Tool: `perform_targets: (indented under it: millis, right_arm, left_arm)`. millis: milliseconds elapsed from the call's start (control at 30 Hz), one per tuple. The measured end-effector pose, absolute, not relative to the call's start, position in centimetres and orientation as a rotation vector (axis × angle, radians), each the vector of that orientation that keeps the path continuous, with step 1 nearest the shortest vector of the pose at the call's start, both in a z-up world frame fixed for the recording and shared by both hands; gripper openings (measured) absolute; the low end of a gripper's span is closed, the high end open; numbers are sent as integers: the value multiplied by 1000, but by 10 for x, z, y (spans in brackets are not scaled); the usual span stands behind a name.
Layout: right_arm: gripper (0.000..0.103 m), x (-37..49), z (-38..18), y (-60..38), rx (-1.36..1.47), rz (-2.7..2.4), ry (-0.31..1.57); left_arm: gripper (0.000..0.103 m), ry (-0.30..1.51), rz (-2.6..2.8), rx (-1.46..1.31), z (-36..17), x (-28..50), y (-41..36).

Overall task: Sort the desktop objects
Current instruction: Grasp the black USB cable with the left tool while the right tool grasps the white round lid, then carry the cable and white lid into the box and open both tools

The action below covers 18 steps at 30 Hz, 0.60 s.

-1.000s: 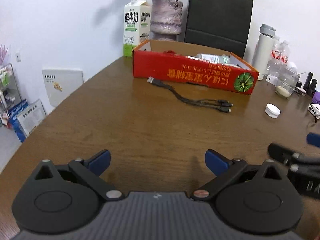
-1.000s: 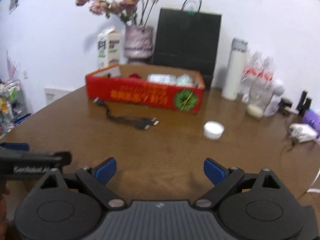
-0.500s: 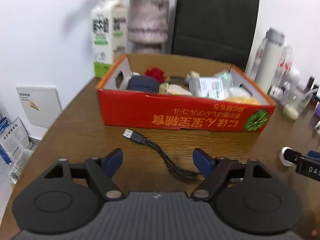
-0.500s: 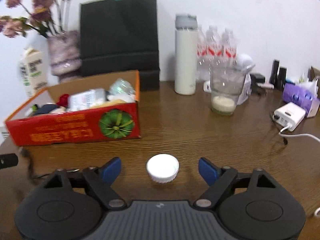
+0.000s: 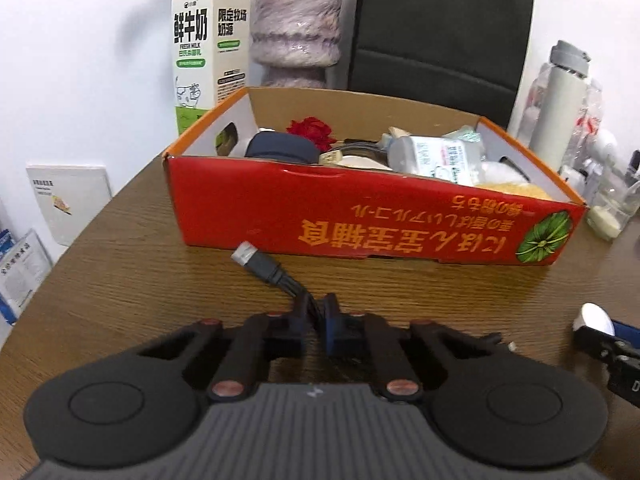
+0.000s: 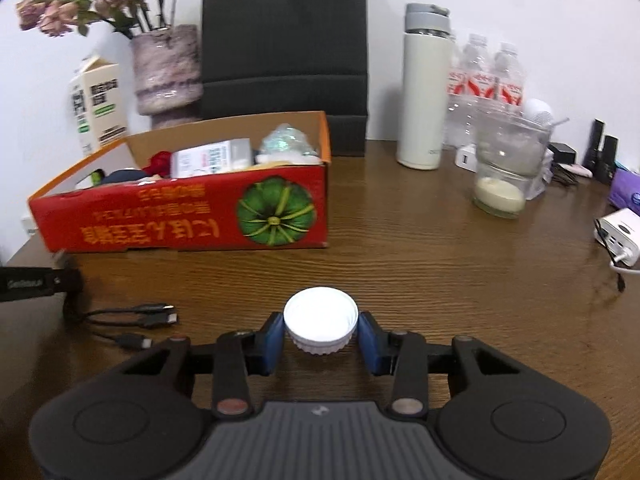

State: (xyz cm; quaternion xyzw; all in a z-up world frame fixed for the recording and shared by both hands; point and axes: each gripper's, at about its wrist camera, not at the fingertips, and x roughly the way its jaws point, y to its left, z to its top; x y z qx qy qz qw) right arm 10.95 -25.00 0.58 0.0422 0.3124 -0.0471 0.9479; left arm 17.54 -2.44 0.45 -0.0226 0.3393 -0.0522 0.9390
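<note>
Left wrist view: left claw (image 5: 316, 322) clamped on limp cable (image 5: 276, 274) behind its plug; right claw (image 6: 320, 334) pinches the light, rigid cap (image 6: 320, 318) by its rim.

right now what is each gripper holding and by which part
Left gripper: jaws shut on the black cable, just behind its USB plug. Right gripper: jaws against opposite sides of the white cap.

The milk carton (image 5: 210, 46) carries the large Chinese characters "鲜牛奶", the small English words "FRESH MILK" under them, and "限定牧场奶源" on its side panel. The red cardboard box (image 5: 372, 220) has yellow East Asian lettering printed upside down; it cannot be read with certainty. Other labels are too blurred.
</note>
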Motion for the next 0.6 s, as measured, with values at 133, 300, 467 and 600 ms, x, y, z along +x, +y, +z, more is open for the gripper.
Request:
perform_targets:
  millis: [133,300,467,600]
  right_arm:
    - [39,97,15,-245,80,-42,560]
    - [39,79,27,-223,-10,48,432]
    - [39,67,47,-219,20,108,354]
    - [39,63,85,-216,25,106,301]
  left_arm:
    - [4,681,-132,-38,10,156,-22]
    - [3,560,-177,-67,41,111,-17]
    - [3,482,-240,-67,76,87,-13]
    - [3,401,-284,-45,113,97,-12]
